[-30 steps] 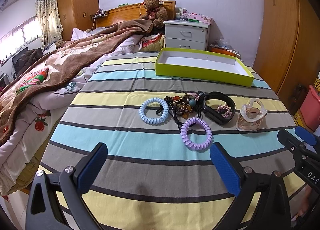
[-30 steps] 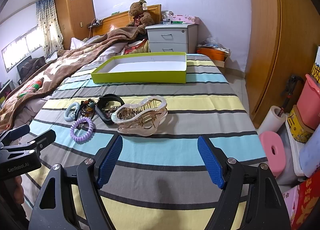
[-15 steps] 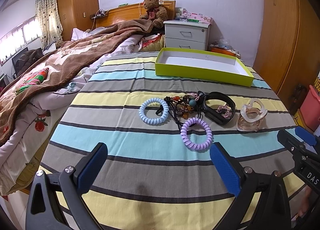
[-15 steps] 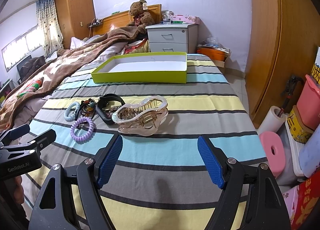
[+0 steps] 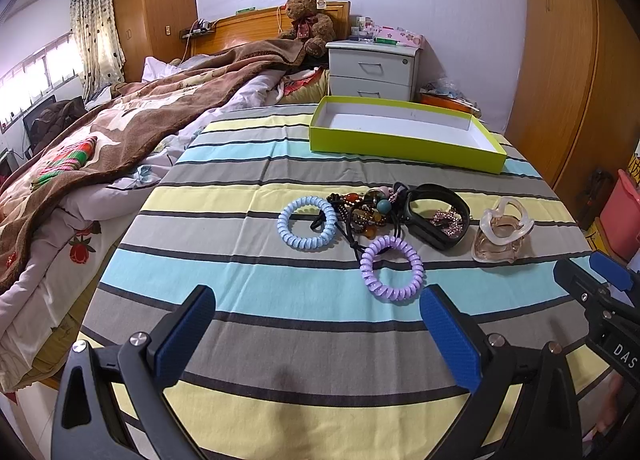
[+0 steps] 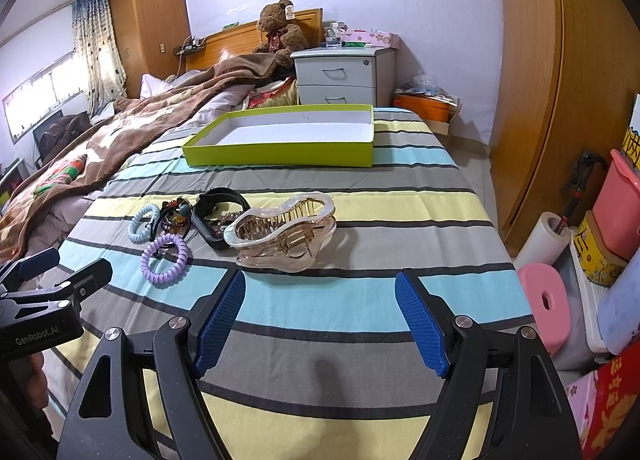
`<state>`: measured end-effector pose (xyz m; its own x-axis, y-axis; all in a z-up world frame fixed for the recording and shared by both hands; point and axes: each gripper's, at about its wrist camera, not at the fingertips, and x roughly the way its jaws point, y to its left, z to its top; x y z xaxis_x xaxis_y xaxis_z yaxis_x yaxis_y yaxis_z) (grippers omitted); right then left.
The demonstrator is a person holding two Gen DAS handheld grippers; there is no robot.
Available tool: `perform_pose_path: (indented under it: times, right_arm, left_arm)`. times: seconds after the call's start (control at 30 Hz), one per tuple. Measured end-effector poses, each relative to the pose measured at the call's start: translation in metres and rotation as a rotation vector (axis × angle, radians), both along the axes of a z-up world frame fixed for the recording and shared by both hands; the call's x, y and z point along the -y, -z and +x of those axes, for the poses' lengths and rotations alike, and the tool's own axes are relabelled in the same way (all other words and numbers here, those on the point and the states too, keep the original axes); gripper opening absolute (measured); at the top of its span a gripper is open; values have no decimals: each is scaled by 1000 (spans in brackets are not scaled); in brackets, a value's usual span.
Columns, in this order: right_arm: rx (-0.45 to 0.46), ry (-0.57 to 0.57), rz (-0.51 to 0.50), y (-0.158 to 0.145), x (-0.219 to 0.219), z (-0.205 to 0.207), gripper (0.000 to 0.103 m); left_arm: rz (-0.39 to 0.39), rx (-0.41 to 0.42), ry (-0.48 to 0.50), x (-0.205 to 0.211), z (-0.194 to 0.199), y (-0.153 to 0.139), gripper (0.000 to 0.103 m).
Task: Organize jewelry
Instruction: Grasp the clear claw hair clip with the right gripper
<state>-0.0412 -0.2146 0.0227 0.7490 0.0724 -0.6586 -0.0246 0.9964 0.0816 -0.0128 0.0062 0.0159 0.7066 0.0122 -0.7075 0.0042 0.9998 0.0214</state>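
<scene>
A cluster of jewelry lies on the striped bedspread: a blue coil band [image 5: 307, 223], a purple coil band [image 5: 391, 273], a tangle of beads [image 5: 366, 211], a black band [image 5: 438, 214] and a clear hair claw [image 5: 502, 230]. A shallow green box [image 5: 404, 132] stands empty behind them. My left gripper [image 5: 318, 334] is open and empty, just short of the purple band. My right gripper [image 6: 320, 316] is open and empty, just short of the hair claw [image 6: 282, 230]. The purple band [image 6: 165, 259] and green box [image 6: 280, 138] also show in the right wrist view.
A brown blanket [image 5: 120, 132] covers the bed's left side. A white nightstand [image 5: 374, 70] and a teddy bear [image 5: 308, 22] stand at the back. A wardrobe [image 6: 532, 72], pink stool [image 6: 546, 302] and boxes stand right of the bed.
</scene>
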Motion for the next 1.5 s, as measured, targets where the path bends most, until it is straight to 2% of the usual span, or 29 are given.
perform_pose_path:
  times: [0.23,0.37,0.53,0.73,0.93,1.07,1.17,1.3,1.5]
  right_arm:
    - [-12,19,21,-3,8,8,77]
    - [-51,42,62,-2,17,23,77]
    - [-119,50,153,-1,21,51,77]
    - [-163,55,169,2,12,70,75]
    - [-256,58,117,14,2,83,62]
    - [-267,39,82,12,4,80,46]
    - [-269,41,11,7,7,80,40]
    - [-304,19,-66,8,7,85,39]
    - [-339,-4,-101,19,3,96,38]
  left_arm:
    - [-25,-6,20,-2,4,1,103]
    - [-80,-2,33,-10,8,-1,103]
    - [-106,-12,41,-18,17,-2,103]
    - [-128,-36,41,-25,30,-2,103]
    - [-150,-60,38,-32,41,2,103]
    - [-160,-73,33,-38,46,6,103]
    - [-176,-82,31,-42,50,8,103]
    - [-185,-97,31,-45,55,11,103]
    - [-221,-117,52,-46,57,12,103]
